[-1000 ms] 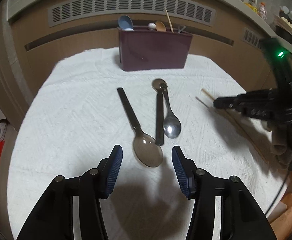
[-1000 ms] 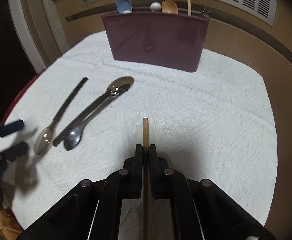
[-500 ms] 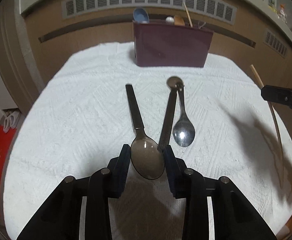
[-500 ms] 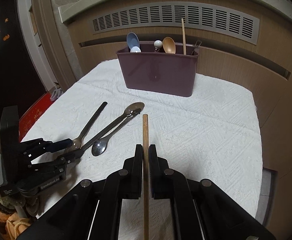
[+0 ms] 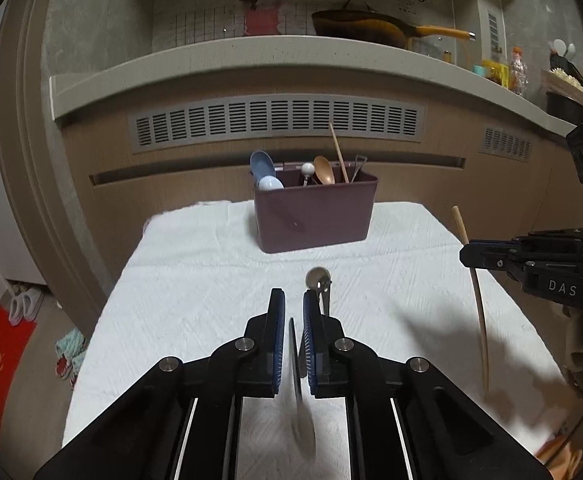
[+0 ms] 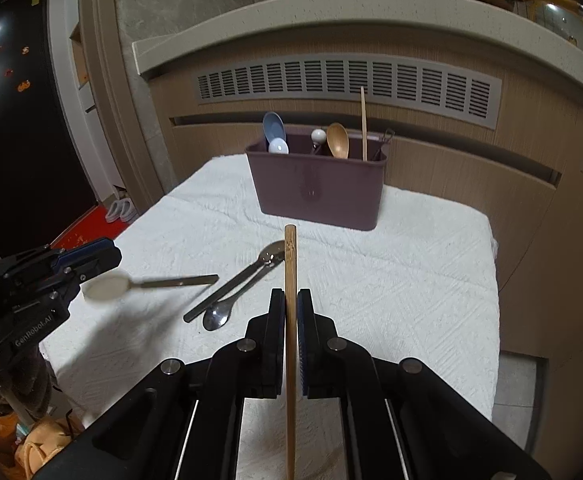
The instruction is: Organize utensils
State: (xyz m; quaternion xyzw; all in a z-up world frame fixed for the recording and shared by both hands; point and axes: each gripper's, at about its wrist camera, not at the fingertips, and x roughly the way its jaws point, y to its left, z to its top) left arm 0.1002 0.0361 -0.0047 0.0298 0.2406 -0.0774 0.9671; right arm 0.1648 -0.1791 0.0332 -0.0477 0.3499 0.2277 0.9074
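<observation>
My left gripper is shut on a dark-handled spoon, held edge-on above the white cloth; in the right wrist view the spoon sticks out level from the left gripper. My right gripper is shut on a wooden chopstick, which also shows in the left wrist view. A maroon utensil caddy stands at the back of the table and holds several utensils. A steel spoon and a dark flat utensil lie on the cloth.
The table is covered by a white textured cloth. A wood-panelled counter front with vent grilles rises behind the caddy. A red mat and slippers lie on the floor to the left.
My left gripper closed on the dark-handled spoon and lifted it off the cloth. My right gripper rose higher with the chopstick still held.
</observation>
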